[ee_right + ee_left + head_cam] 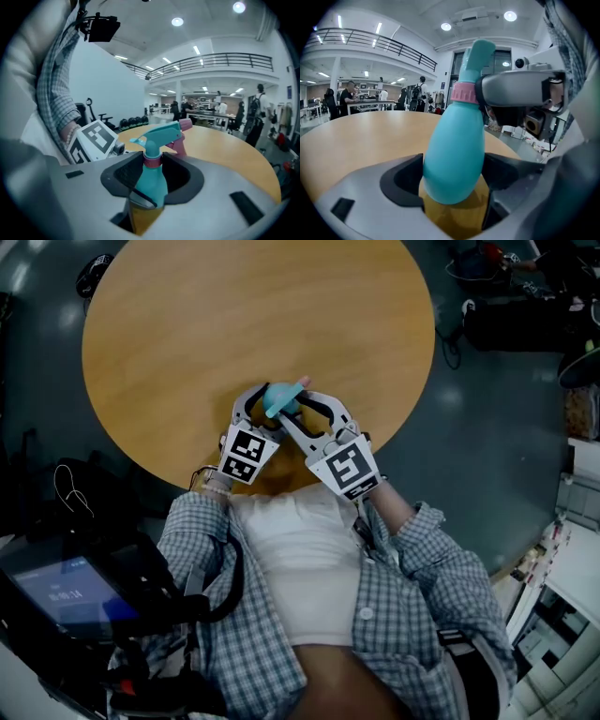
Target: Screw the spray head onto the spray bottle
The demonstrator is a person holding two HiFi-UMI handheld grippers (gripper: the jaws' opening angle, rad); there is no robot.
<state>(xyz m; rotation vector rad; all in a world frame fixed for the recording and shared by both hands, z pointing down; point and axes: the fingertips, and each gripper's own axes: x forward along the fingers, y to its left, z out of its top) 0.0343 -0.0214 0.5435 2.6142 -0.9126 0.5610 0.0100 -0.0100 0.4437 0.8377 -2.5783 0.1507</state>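
Bottle (454, 150) braced on the left and spray head (161, 133) gripped on the right, low in the middle of the round counter (234, 315).

At the left, the left gripper (452, 173) has its fingers (401, 180) clamped on the bottle's wide blue belly, probably to keep it from spinning. The bottle leans between the two grippers, with the spray head already seated on top. At the right, the right gripper (152, 176) has its fingers (124, 173) closed on the spray head at its pink collar (152, 161). That is the part that turns, so the hold suits twisting the thread tight. I cannot tell how far it is threaded.
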